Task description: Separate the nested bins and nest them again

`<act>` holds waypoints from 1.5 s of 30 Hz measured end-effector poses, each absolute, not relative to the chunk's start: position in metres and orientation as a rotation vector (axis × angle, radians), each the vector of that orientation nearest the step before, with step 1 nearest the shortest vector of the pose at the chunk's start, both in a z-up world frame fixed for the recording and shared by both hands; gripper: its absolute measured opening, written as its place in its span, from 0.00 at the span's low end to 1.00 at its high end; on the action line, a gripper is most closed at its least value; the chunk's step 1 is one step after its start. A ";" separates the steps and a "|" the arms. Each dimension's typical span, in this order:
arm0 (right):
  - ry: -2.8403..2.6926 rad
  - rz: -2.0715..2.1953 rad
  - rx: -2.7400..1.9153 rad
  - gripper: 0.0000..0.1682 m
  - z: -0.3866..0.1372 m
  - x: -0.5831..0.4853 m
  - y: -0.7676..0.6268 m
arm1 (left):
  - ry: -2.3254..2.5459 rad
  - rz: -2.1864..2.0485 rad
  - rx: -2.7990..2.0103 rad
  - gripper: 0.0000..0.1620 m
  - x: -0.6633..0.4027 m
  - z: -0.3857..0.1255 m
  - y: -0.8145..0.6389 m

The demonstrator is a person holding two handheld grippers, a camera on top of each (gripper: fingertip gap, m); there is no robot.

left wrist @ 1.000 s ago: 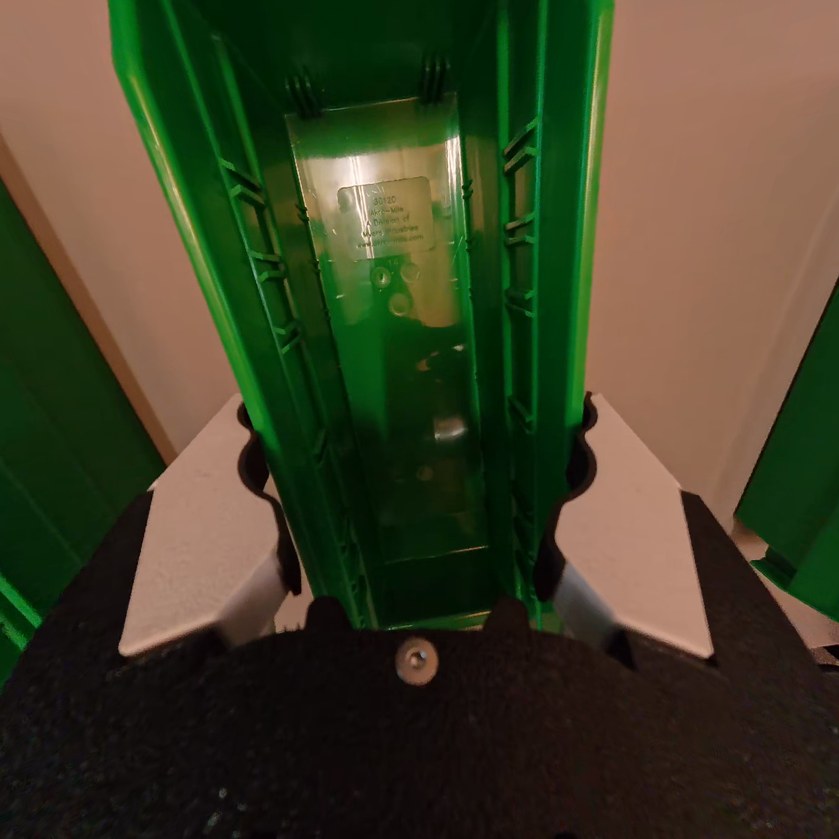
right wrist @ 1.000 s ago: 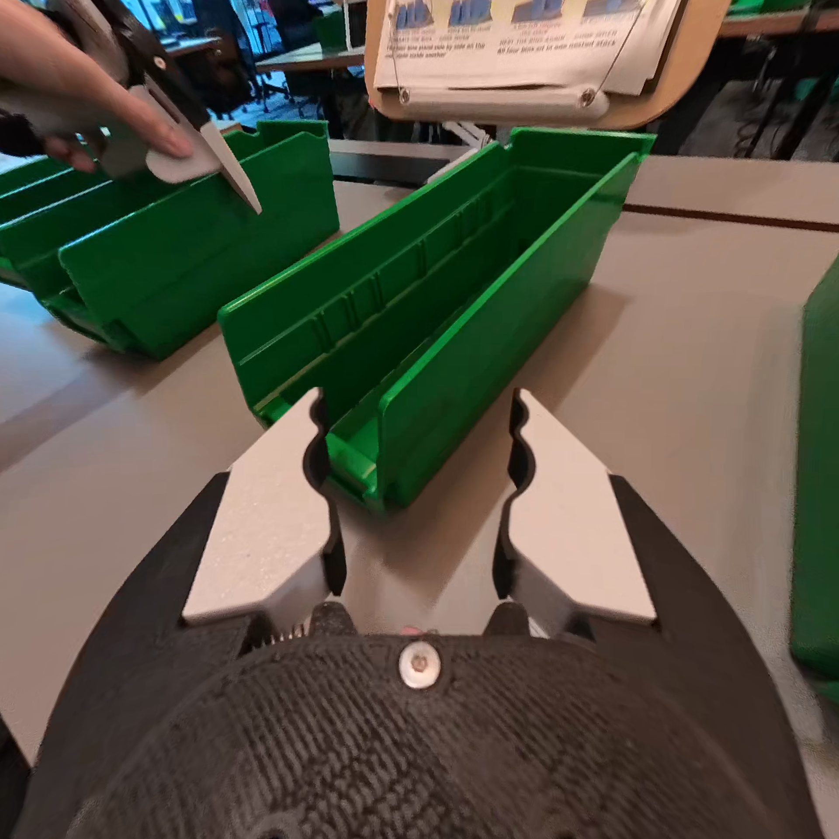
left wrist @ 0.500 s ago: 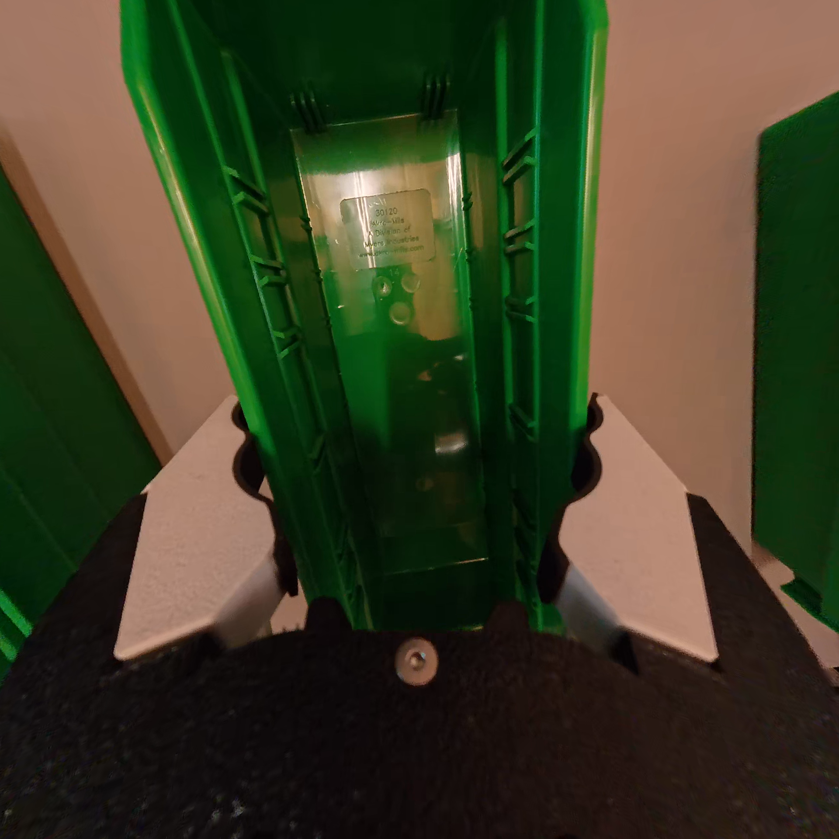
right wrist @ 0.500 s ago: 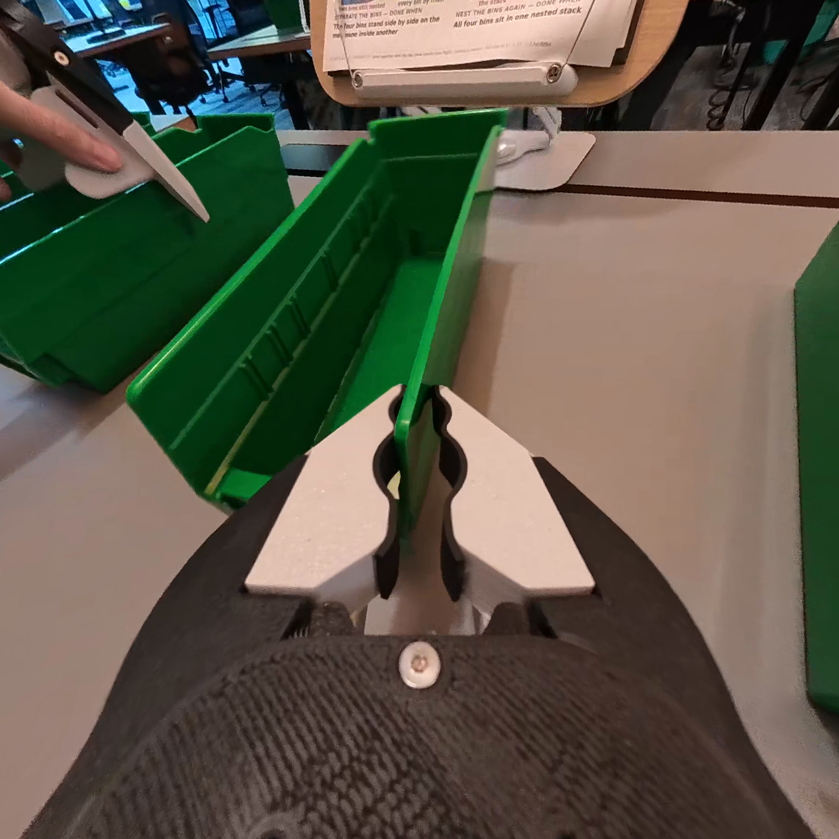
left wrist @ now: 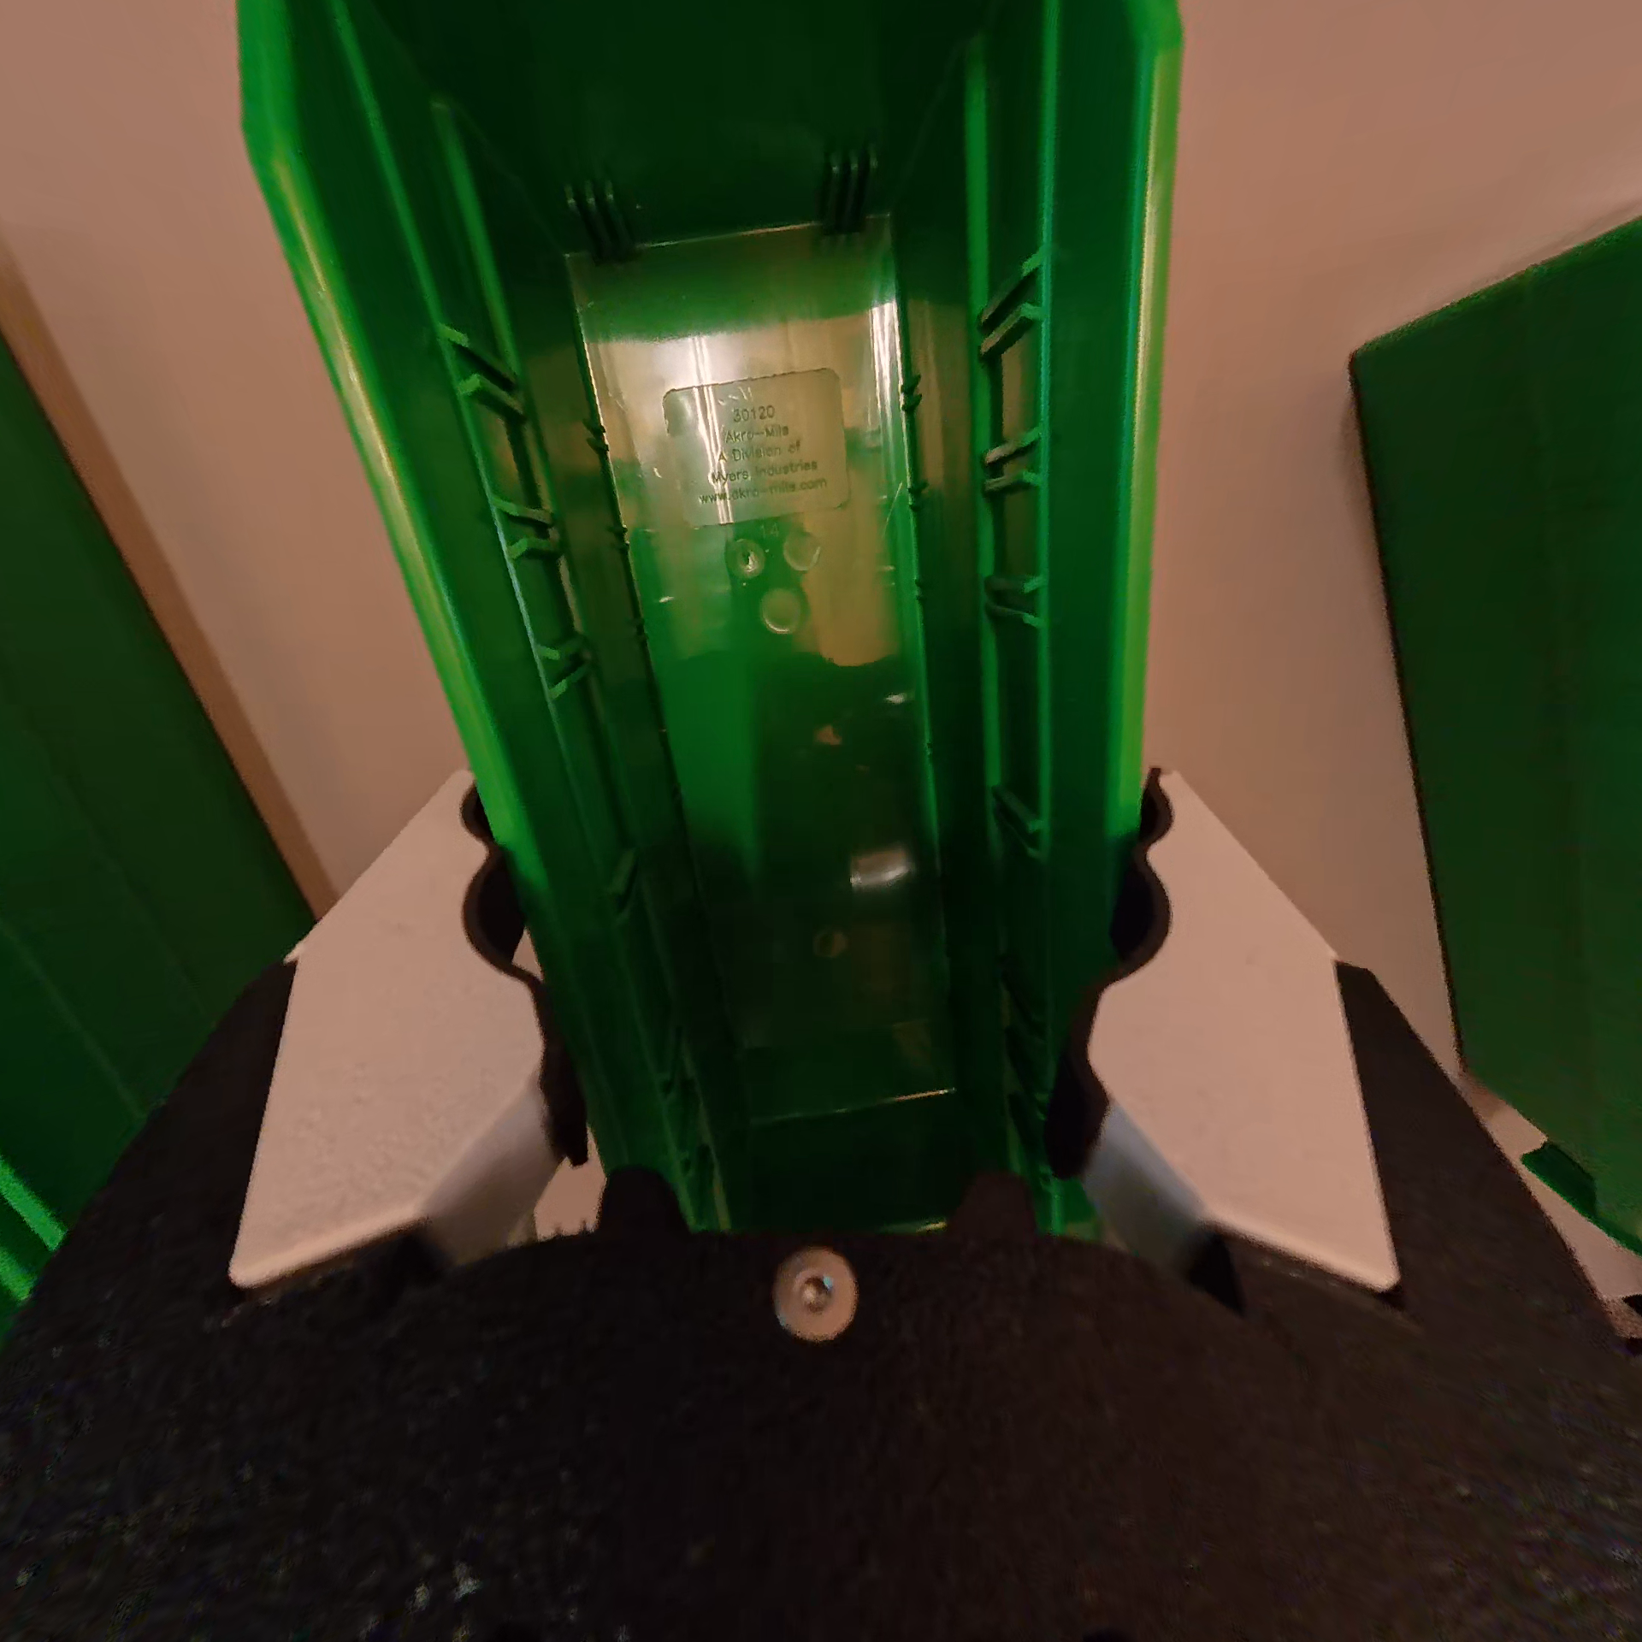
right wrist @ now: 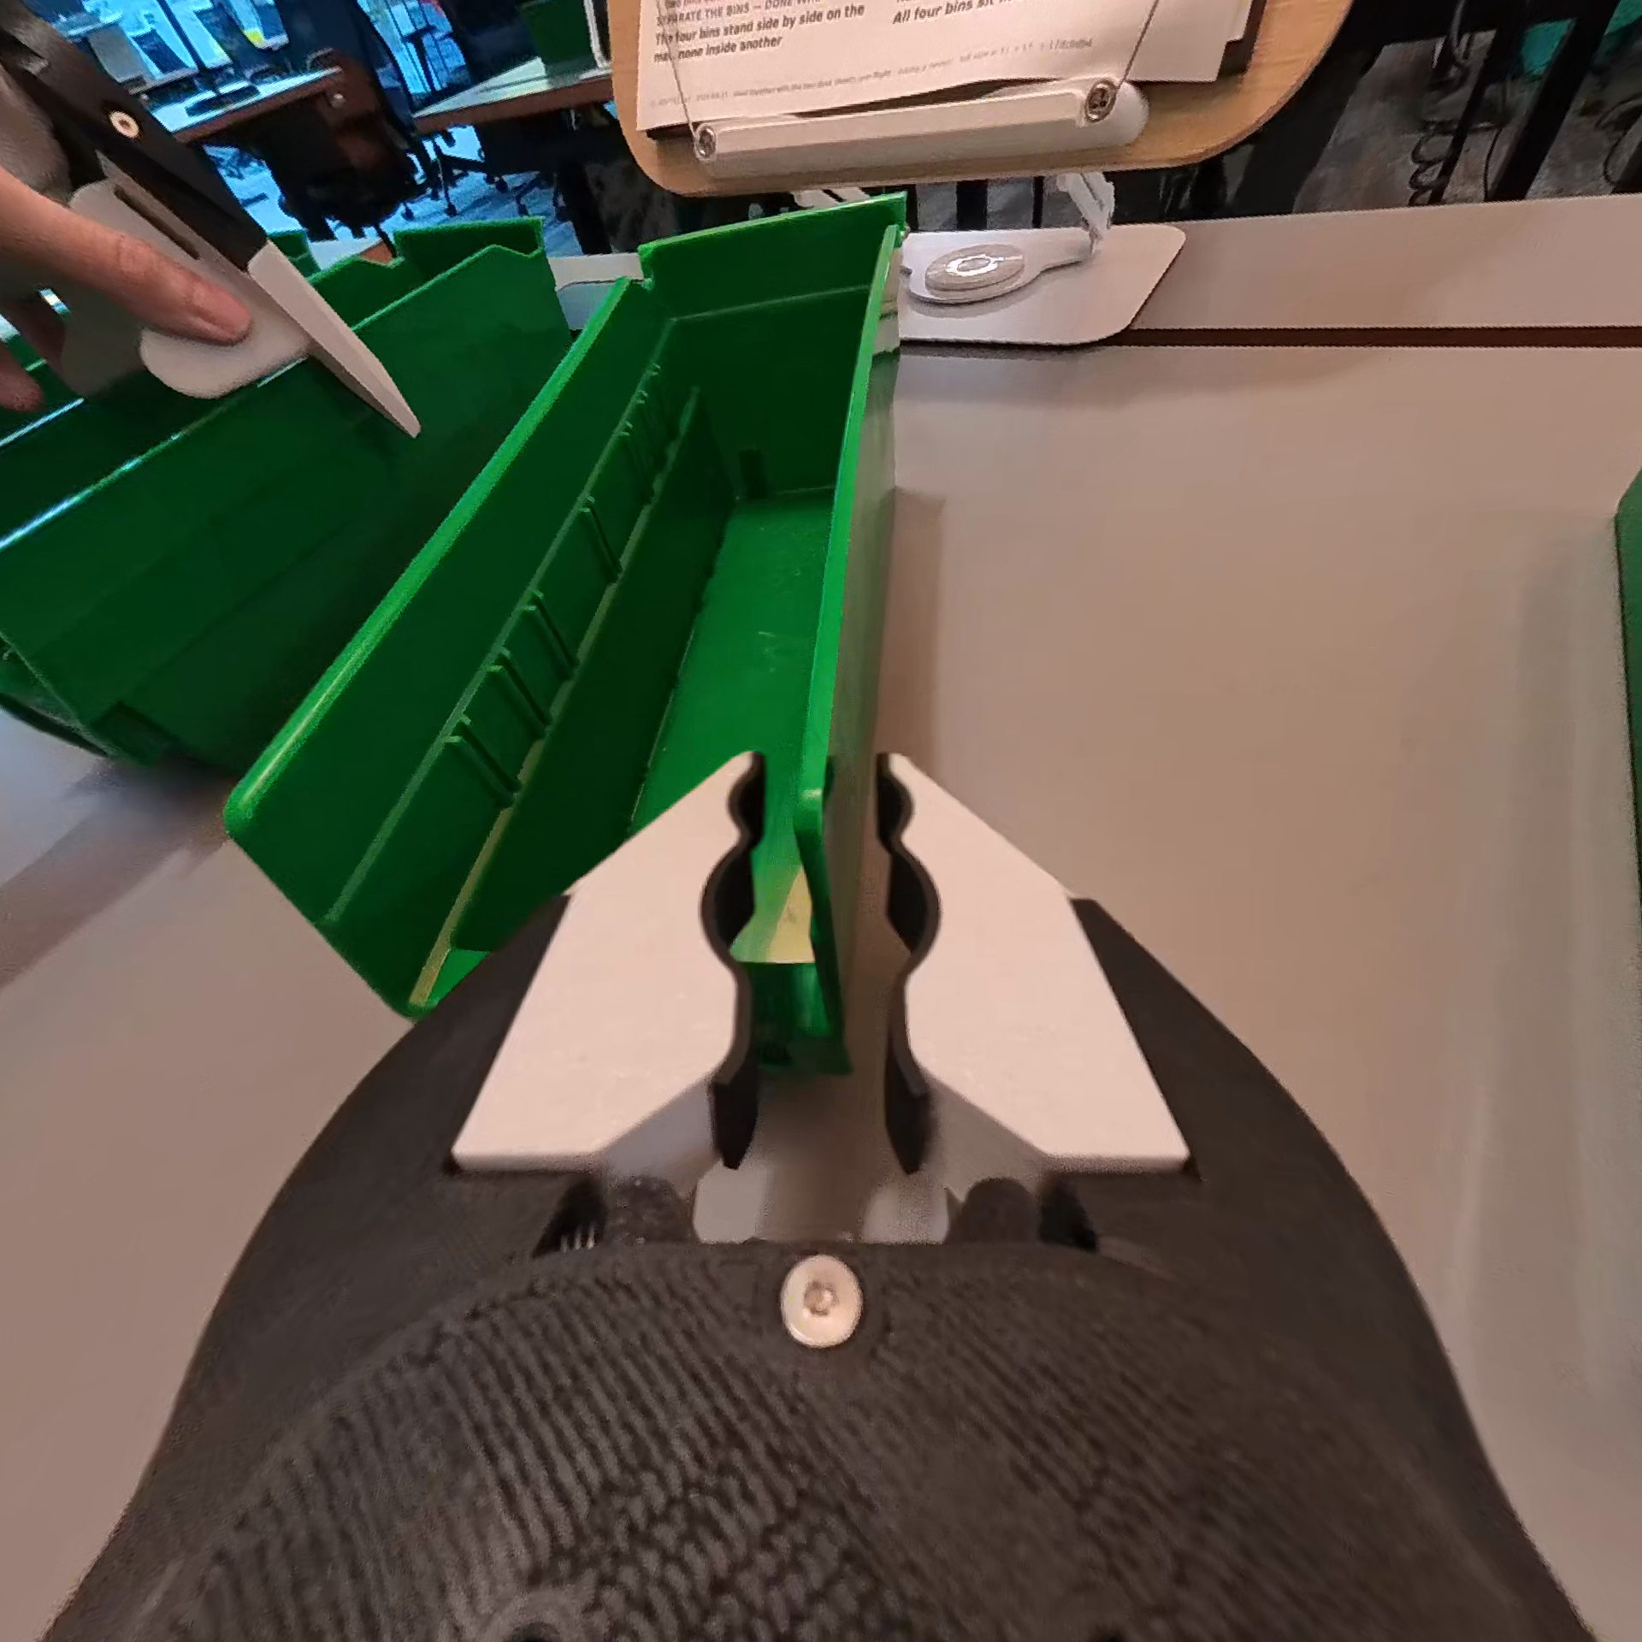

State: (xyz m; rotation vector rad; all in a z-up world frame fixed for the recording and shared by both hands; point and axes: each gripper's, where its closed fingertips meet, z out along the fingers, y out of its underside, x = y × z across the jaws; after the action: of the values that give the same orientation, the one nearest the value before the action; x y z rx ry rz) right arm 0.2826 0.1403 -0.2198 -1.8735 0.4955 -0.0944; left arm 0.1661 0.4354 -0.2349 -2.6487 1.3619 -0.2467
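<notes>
My left gripper is shut across the width of a long green bin, one finger on each outer side wall, and I look down into it. In the right wrist view one of its white fingers shows at the upper left over that bin, with a person's hand on it. My right gripper straddles the near end of the right side wall of a second green bin on the grey table. Its jaws stand slightly apart, with a thin gap beside the wall.
Another green bin stands left of the held one, and the second bin is to its right. One more green bin edge is at the far right. A clipboard with a sheet on a white base stands at the back.
My right gripper closed on the second bin's right wall, swung that bin towards the left bins, and its jaws have now parted slightly. My left gripper kept its hold.
</notes>
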 end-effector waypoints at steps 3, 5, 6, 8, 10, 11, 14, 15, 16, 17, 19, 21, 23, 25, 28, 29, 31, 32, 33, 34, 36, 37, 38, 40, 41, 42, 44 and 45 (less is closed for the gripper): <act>0.503 -0.114 -1.868 0.26 -0.215 0.282 0.133 | 1.382 -0.222 -2.675 0.84 0.158 -0.235 0.428; 0.515 -0.125 -1.841 0.34 -0.206 0.284 0.122 | 1.400 -0.207 -2.684 0.84 0.153 -0.235 0.423; 0.513 -0.131 -1.833 0.35 -0.202 0.284 0.114 | 1.399 -0.210 -2.680 0.85 0.153 -0.236 0.422; 0.498 -0.170 -1.827 0.40 -0.195 0.285 0.096 | 1.392 -0.211 -2.678 0.84 0.153 -0.235 0.421; 0.488 -0.241 -1.827 0.45 -0.190 0.291 0.073 | 1.397 -0.198 -2.690 0.84 0.152 -0.235 0.420; 0.488 -0.279 -1.827 0.46 -0.188 0.295 0.061 | 1.408 -0.186 -2.701 0.84 0.151 -0.236 0.418; 0.523 -0.337 -1.817 0.47 -0.185 0.303 0.026 | 1.452 -0.146 -2.726 0.84 0.148 -0.236 0.415; 0.526 -0.327 -1.801 0.46 -0.184 0.302 0.021 | 1.455 -0.138 -2.731 0.84 0.148 -0.236 0.415; 0.511 -0.311 -1.774 0.42 -0.180 0.300 0.020 | 1.453 -0.142 -2.728 0.84 0.150 -0.236 0.415; 0.494 -0.311 -1.733 0.39 -0.176 0.301 0.023 | 1.448 -0.151 -2.722 0.83 0.153 -0.235 0.416; 0.468 -0.271 -1.722 0.43 -0.178 0.300 0.043 | 1.431 -0.145 -2.736 0.82 0.155 -0.235 0.415; 0.469 -0.212 -1.761 0.43 -0.185 0.300 0.068 | 1.417 -0.144 -2.745 0.82 0.156 -0.235 0.415; 0.450 -0.138 -1.786 0.42 -0.189 0.295 0.094 | 1.412 -0.153 -2.738 0.82 0.157 -0.235 0.415; 0.420 -0.097 -1.826 0.36 -0.196 0.290 0.115 | 1.411 -0.167 -2.726 0.82 0.157 -0.235 0.416; 0.362 -0.004 -1.980 0.23 -0.223 0.274 0.133 | 1.428 -0.166 -2.716 0.83 0.157 -0.235 0.415; 0.391 -0.010 -1.992 0.20 -0.227 0.274 0.134 | 1.434 -0.161 -2.718 0.83 0.157 -0.235 0.414; 0.454 -0.106 -1.956 0.12 -0.226 0.280 0.133 | 1.446 -0.157 -2.718 0.83 0.157 -0.235 0.414; 0.500 -0.156 -1.931 0.08 -0.226 0.283 0.132 | 1.451 -0.158 -2.713 0.83 0.157 -0.236 0.414; 0.520 -0.209 -1.904 0.05 -0.226 0.282 0.131 | 1.457 -0.161 -2.706 0.83 0.158 -0.236 0.414; 0.552 -0.267 -1.861 0.01 -0.225 0.281 0.130 | 1.460 -0.167 -2.699 0.83 0.159 -0.236 0.415; 0.655 -0.306 -1.811 0.00 -0.223 0.270 0.133 | 1.461 -0.177 -2.687 0.83 0.161 -0.236 0.415; 0.707 -0.341 -1.777 0.00 -0.221 0.265 0.136 | 1.463 -0.183 -2.680 0.83 0.162 -0.236 0.416; 0.718 -0.397 -1.774 0.00 -0.220 0.260 0.139 | 1.463 -0.184 -2.679 0.83 0.162 -0.235 0.416; 0.740 -0.478 -1.792 0.00 -0.222 0.253 0.146 | 1.469 -0.182 -2.682 0.83 0.161 -0.235 0.416; 0.790 -0.453 -1.774 0.00 -0.223 0.251 0.149 | 1.472 -0.181 -2.683 0.83 0.161 -0.235 0.416; 0.831 -0.427 -1.755 0.00 -0.224 0.250 0.152 | 1.476 -0.180 -2.681 0.83 0.161 -0.235 0.416; 0.864 -0.428 -1.737 0.00 -0.224 0.255 0.156 | 1.475 -0.185 -2.670 0.83 0.163 -0.236 0.416; 0.875 -0.431 -1.731 0.01 -0.224 0.257 0.158 | 1.474 -0.192 -2.662 0.83 0.164 -0.236 0.416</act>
State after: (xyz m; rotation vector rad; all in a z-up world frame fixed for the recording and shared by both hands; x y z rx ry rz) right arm 0.2574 0.1584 -0.2244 -1.7313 0.8749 -0.4309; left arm 0.1636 0.4159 -0.2355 -2.6625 1.4742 -0.1924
